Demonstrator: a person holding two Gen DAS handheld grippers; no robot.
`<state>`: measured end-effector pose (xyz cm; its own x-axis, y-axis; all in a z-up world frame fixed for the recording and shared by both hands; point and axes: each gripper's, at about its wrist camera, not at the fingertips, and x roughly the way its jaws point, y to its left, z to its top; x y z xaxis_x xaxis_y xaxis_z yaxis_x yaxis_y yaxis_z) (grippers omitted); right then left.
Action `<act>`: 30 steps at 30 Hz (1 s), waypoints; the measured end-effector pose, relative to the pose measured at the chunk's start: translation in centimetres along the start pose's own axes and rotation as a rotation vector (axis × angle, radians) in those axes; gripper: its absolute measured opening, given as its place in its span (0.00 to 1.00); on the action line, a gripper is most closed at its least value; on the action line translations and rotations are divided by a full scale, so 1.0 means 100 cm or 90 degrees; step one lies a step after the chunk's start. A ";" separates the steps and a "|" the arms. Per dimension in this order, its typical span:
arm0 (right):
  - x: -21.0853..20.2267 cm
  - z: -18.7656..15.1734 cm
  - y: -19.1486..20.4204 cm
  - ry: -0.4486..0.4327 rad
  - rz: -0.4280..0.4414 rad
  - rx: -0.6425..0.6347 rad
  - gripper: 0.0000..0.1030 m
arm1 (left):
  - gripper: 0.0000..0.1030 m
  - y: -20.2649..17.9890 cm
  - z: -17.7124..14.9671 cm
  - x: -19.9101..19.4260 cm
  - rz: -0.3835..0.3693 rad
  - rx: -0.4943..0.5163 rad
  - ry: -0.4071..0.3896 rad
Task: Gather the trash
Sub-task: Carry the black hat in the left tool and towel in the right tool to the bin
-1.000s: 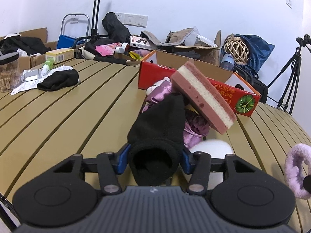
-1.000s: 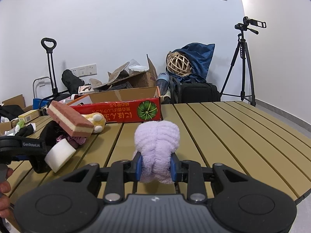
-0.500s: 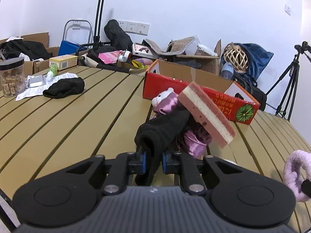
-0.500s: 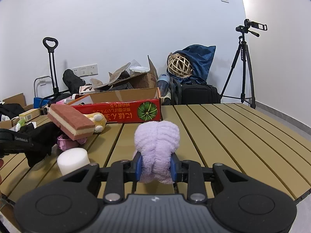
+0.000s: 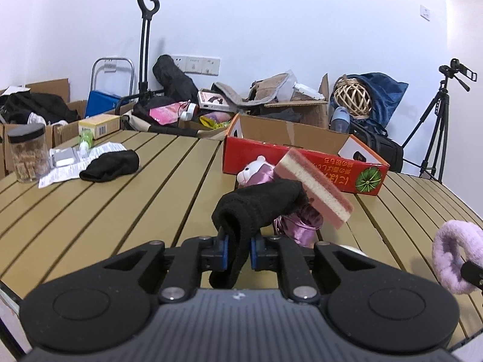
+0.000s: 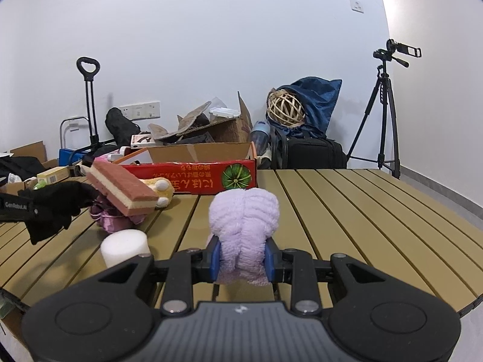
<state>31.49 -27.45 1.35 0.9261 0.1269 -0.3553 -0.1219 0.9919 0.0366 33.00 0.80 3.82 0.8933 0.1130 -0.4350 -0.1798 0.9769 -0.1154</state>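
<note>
My left gripper (image 5: 238, 255) is shut on a black sock (image 5: 259, 208), lifted a little off the slatted table (image 5: 120, 211); the sock's far end still drapes against the pile. My right gripper (image 6: 243, 261) is shut on a fluffy lilac scrunchie (image 6: 244, 217), seen also at the right edge of the left wrist view as the scrunchie (image 5: 452, 259). Behind the sock lie a pink and cream sponge (image 5: 314, 190), a shiny purple cloth (image 5: 299, 226) and a small pink plush (image 5: 252, 172). An open red cardboard box (image 5: 305, 163) stands behind them.
A white foam cylinder (image 6: 125, 246) stands on the table left of my right gripper. A second black sock (image 5: 110, 164), a paper sheet (image 5: 66, 172), a jar (image 5: 27, 154) and a yellow box (image 5: 99, 125) sit at the far left. Boxes, bags and a tripod (image 6: 383, 114) crowd the wall.
My left gripper closed on the black sock and drew it up and back from the pile. The right gripper kept still with the scrunchie.
</note>
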 end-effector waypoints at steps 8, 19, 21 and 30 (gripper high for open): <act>-0.020 0.003 0.011 -0.003 0.014 -0.039 0.27 | 0.13 0.007 -0.001 -0.026 -0.011 0.029 -0.007; -0.053 0.005 0.020 0.005 0.051 -0.055 0.27 | 0.13 0.020 -0.010 -0.066 -0.026 0.055 -0.007; -0.058 0.004 0.023 0.006 0.057 -0.059 0.27 | 0.13 0.020 -0.013 -0.074 -0.030 0.059 -0.007; -0.080 -0.008 0.034 0.005 0.073 -0.067 0.27 | 0.13 0.025 -0.032 -0.102 -0.046 0.060 -0.006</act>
<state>23.40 -25.08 3.57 0.9012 0.2381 -0.3623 -0.2632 0.9645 -0.0208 22.11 1.55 5.12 0.9067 0.0428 -0.4196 -0.0757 0.9952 -0.0621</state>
